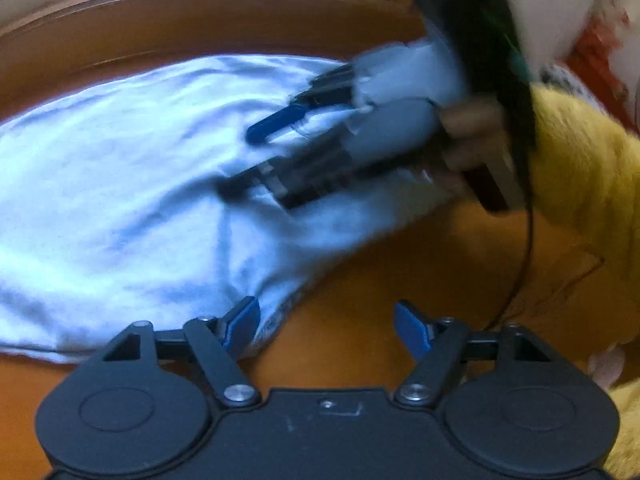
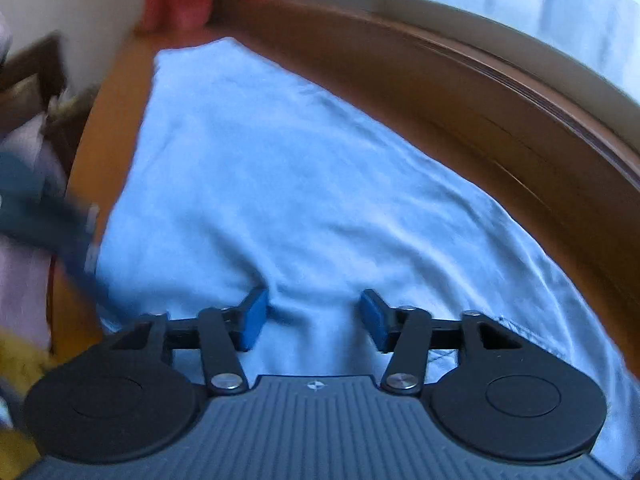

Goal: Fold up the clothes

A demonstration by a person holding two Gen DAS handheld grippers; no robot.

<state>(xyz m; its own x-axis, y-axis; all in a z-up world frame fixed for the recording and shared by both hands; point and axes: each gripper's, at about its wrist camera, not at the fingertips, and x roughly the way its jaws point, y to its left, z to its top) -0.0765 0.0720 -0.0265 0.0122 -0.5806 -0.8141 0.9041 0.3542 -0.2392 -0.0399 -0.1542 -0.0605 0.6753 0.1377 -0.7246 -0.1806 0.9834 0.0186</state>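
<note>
bare orange surface (image 1: 360, 280) free beside shirt (image 1: 120, 180), wooden ledge (image 2: 480, 92) behind

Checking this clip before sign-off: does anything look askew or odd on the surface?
Nothing is spilled or damaged. The pale blue garment lies spread on the orange surface, only wrinkled and bunched near the right gripper. Both views are motion-blurred.

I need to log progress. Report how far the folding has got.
Done: the light blue garment lies spread flat on the orange surface, no fold visible. In hand: both grippers are open; the right gripper straddles a raised ridge of cloth, the left gripper sits at the garment's edge, one pad on it. Left: every fold.
</note>
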